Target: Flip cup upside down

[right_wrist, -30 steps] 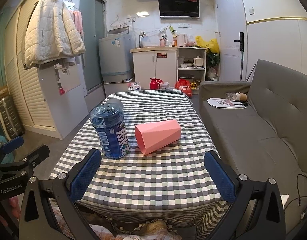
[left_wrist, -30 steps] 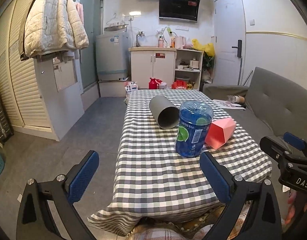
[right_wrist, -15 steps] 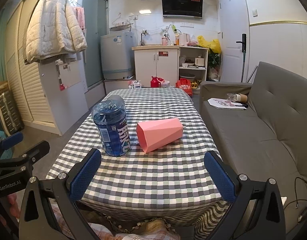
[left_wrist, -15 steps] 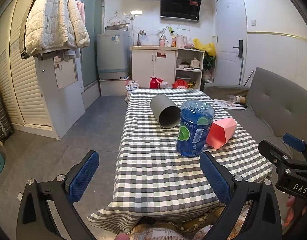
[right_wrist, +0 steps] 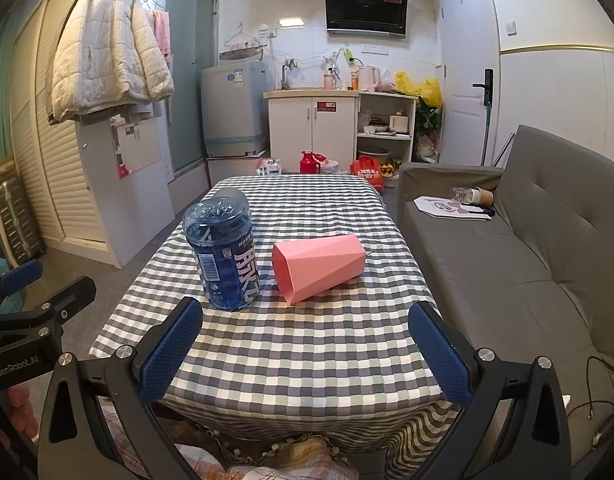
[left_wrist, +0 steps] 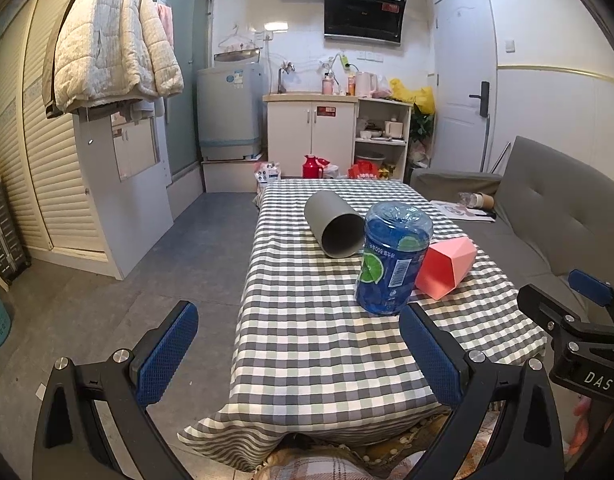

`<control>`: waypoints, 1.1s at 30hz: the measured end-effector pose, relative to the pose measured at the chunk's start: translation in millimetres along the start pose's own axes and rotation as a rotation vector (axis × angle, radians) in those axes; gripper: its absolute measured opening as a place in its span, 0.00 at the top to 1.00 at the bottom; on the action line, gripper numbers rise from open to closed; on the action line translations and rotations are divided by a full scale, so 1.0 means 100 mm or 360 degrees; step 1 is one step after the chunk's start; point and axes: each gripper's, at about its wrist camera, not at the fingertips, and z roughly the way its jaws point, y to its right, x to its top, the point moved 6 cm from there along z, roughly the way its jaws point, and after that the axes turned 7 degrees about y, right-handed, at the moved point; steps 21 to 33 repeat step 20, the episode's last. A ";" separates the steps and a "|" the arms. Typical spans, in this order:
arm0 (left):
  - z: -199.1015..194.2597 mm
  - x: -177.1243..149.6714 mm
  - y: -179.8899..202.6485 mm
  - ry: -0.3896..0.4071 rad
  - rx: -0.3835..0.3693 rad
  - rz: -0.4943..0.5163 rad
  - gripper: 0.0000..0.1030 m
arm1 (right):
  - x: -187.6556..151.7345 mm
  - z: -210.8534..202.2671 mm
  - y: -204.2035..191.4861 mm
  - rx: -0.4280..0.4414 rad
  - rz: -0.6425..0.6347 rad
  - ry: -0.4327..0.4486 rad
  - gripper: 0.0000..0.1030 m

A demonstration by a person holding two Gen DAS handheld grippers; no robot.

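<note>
A grey cup point(left_wrist: 335, 224) lies on its side on the checked table point(left_wrist: 307, 340), its open mouth toward me. A pink faceted cup point(right_wrist: 319, 266) also lies on its side; it shows in the left wrist view point(left_wrist: 447, 266) behind the bottle. My left gripper point(left_wrist: 297, 354) is open and empty at the table's near edge. My right gripper point(right_wrist: 305, 350) is open and empty, short of the pink cup. In the right wrist view the grey cup is hidden behind the bottle.
A blue plastic bottle point(left_wrist: 393, 258) stands upright between the two cups, also in the right wrist view point(right_wrist: 223, 254). A grey sofa point(right_wrist: 519, 264) runs along the table's right side. Open floor point(left_wrist: 147, 280) lies to the left.
Both views have shifted only slightly; the objects sit a little lower in frame. Both grippers stay open and nothing on the table has moved.
</note>
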 end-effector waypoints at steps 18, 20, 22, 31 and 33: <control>0.03 -0.02 -0.03 -0.0031 0.0009 -0.0034 0.00 | 0.00 0.00 0.00 0.0000 -0.0002 -0.0001 0.00; 0.05 -0.03 -0.04 -0.0043 0.0008 -0.0044 0.00 | 0.00 0.00 0.00 0.0001 -0.0002 -0.0001 0.00; 0.05 -0.03 -0.04 -0.0043 0.0008 -0.0044 0.00 | 0.00 0.00 0.00 0.0001 -0.0002 -0.0001 0.00; 0.05 -0.03 -0.04 -0.0043 0.0008 -0.0044 0.00 | 0.00 0.00 0.00 0.0001 -0.0002 -0.0001 0.00; 0.05 -0.03 -0.04 -0.0043 0.0008 -0.0044 0.00 | 0.00 0.00 0.00 0.0001 -0.0002 -0.0001 0.00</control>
